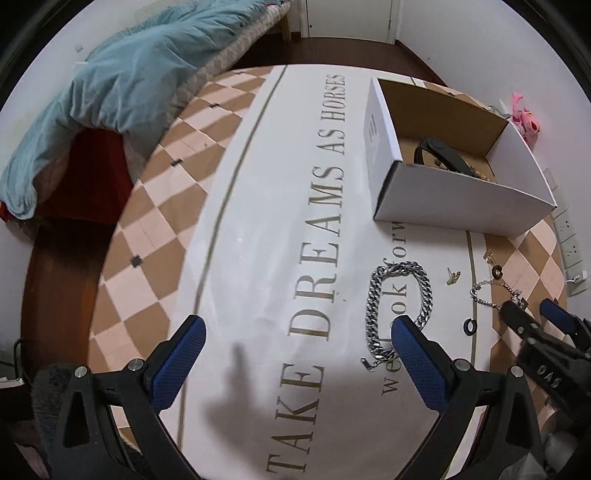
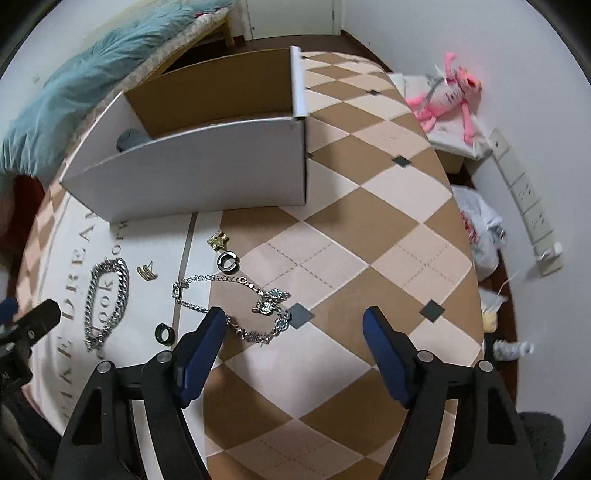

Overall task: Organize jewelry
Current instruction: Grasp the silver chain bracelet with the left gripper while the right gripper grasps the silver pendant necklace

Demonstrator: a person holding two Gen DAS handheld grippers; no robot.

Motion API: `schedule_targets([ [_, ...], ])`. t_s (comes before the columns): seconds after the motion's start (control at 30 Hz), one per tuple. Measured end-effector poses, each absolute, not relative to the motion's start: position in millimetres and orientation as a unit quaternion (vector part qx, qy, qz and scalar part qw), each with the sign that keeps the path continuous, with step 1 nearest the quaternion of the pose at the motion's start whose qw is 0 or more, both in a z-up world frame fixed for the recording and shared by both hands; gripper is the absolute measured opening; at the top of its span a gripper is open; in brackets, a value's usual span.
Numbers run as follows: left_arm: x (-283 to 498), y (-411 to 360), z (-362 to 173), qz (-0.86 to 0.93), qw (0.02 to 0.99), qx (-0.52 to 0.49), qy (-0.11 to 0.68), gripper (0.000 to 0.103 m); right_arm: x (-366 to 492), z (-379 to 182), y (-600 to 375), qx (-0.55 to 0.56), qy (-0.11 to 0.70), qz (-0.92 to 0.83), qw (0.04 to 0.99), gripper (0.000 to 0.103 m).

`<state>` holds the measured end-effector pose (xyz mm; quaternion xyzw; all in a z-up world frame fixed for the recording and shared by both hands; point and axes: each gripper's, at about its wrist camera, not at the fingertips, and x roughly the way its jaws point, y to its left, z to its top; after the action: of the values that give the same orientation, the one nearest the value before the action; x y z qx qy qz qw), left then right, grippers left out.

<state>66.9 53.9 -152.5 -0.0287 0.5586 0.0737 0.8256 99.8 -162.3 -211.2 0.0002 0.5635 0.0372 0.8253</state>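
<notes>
Both jaws wide apart, empty

The place is a bedroom in a home, because a bed with a blue quilt (image 1: pixel 110 85) stands beside the table (image 2: pixel 369 192), a pink plush toy (image 2: pixel 448 94) lies near the wall, and a white door (image 1: pixel 349 18) is behind.
</notes>
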Motion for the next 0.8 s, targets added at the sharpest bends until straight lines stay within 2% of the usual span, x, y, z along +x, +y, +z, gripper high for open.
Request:
schedule_targets([
  [0.03,67.4,53.3,-154.0,0.070,0.825,-0.031,0.559,0.102,98.4,-211.7,-158.3,-0.007,0.557,0.042,0.829,0.074],
  [0.07,68.4,52.3,-155.5,0.064,0.825,-0.033,0.560,0.102,97.1,-209.9,-155.3,-0.009,0.552,0.050,0.833,0.062],
  [0.1,69.7,51.3,-156.8,0.057,0.825,-0.036,0.561,0.102,95.5,-208.3,-152.7,-0.013,0.547,0.057,0.835,0.042],
  [0.13,71.1,49.9,-158.4,0.051,0.825,-0.038,0.562,0.102,94.3,-206.7,-150.4,-0.013,0.544,0.069,0.836,0.028],
  [0.17,72.7,48.5,-159.6,0.044,0.824,-0.040,0.563,0.102,93.8,-207.3,-147.0,-0.015,0.548,0.075,0.833,0.009],
  [0.3,80.6,43.0,-166.7,0.023,0.821,-0.048,0.569,0.102,95.6,-204.1,-152.9,0.002,0.548,0.072,0.833,0.006],
  [0.33,82.3,42.1,-168.3,0.020,0.820,-0.048,0.570,0.097,95.7,-203.9,-158.2,0.016,0.552,0.070,0.831,0.005],
  [0.37,83.7,40.5,-171.4,0.015,0.818,-0.048,0.573,0.086,96.2,-202.0,-164.7,0.031,0.552,0.070,0.830,0.003],
  [0.43,86.9,37.9,-176.6,0.008,0.813,-0.048,0.581,0.073,95.8,-197.1,-175.4,0.049,0.551,0.066,0.830,0.003],
  [0.6,89.3,26.5,-177.2,-0.006,0.818,-0.026,0.575,0.070,95.5,-188.3,-188.2,0.069,0.545,0.064,0.833,0.003],
  [0.63,90.4,24.7,-176.8,-0.007,0.819,-0.022,0.574,0.065,95.6,-186.8,-189.4,0.071,0.543,0.064,0.834,0.003],
  [0.67,91.4,21.5,-175.4,-0.008,0.822,-0.013,0.570,0.053,95.6,-185.2,-190.7,0.074,0.541,0.063,0.835,0.003],
  [0.7,92.7,18.4,-173.9,-0.011,0.824,-0.004,0.566,0.045,96.3,-184.2,-192.1,0.077,0.540,0.063,0.836,0.003],
  [0.77,97.8,15.6,-171.6,-0.020,0.826,-0.003,0.563,0.008,97.4,-183.0,-193.8,0.081,0.539,0.063,0.836,0.003],
  [0.8,100.5,15.0,-171.1,-0.030,0.824,-0.010,0.566,0.006,97.5,-182.9,-194.2,0.084,0.540,0.064,0.835,0.003],
])
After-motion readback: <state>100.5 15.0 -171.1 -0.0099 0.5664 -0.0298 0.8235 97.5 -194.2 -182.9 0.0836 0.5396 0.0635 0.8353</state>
